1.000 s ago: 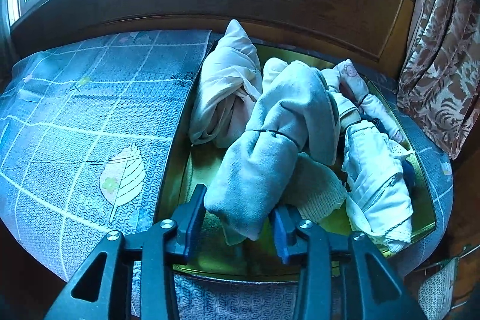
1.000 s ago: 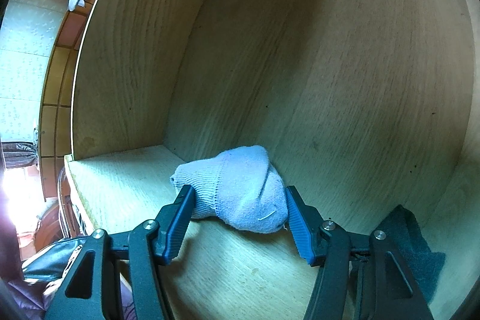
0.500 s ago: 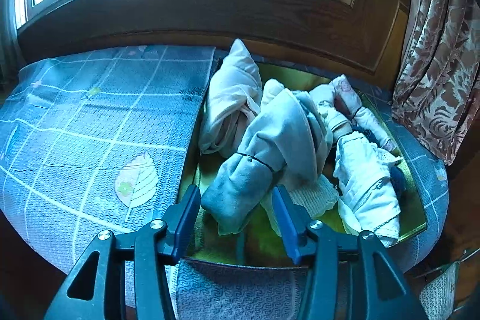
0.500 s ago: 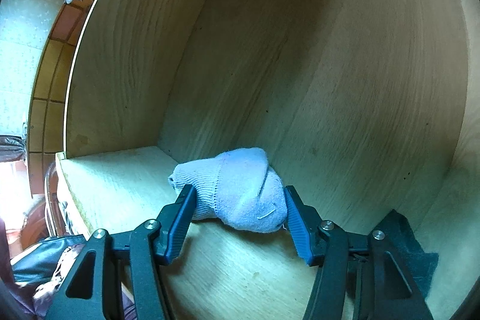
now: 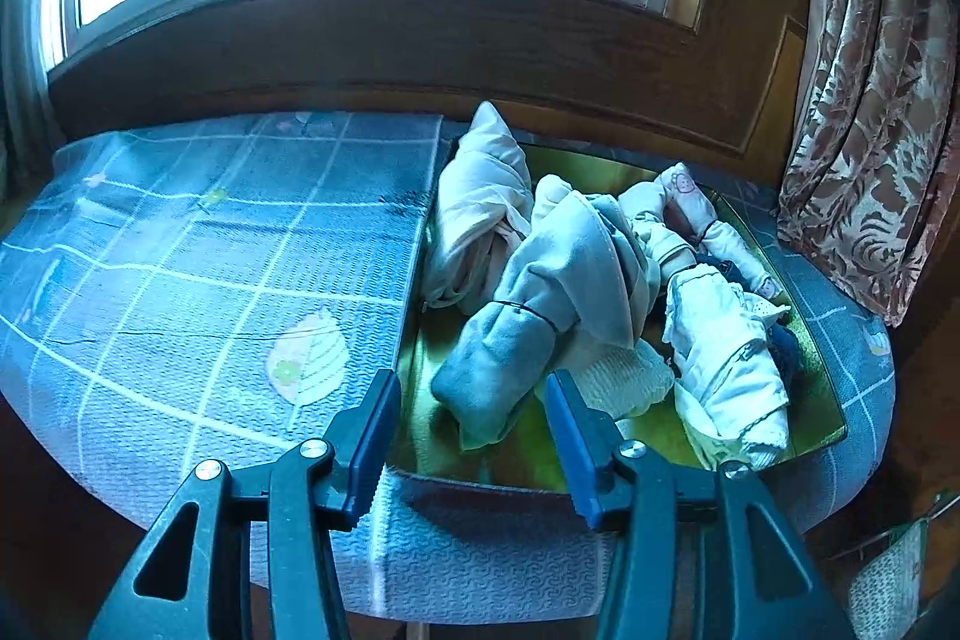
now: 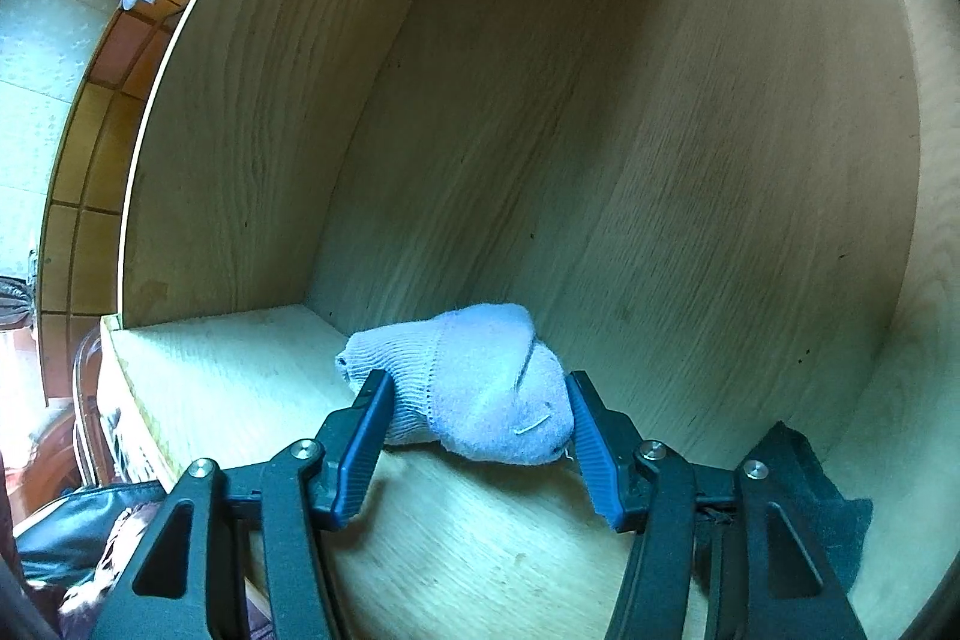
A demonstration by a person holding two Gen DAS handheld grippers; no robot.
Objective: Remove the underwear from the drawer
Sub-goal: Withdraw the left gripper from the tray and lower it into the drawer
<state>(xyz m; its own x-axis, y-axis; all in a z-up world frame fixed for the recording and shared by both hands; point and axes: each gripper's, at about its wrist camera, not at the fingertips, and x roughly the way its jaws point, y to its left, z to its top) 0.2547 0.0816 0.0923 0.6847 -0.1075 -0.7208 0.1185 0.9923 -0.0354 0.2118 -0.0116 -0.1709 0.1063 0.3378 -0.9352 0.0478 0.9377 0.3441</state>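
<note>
One pale blue rolled garment (image 6: pixel 474 382) sitting on wooden drawer (image 6: pixel 600 130) floor, right gripper (image 6: pixel 477 436) clamping it between both pads. One dark cloth (image 6: pixel 840 508) lying beside. Left gripper (image 5: pixel 474 436) hovering, jaws apart and holding nothing, over one green tray (image 5: pixel 831 400) with roughly six rolled garments, grey-blue bundle (image 5: pixel 528 340) nearest.

Matt grained wood drawer (image 6: pixel 600 130); ribbed knit bundle (image 6: pixel 474 388); glossy tray (image 5: pixel 528 436).
</note>
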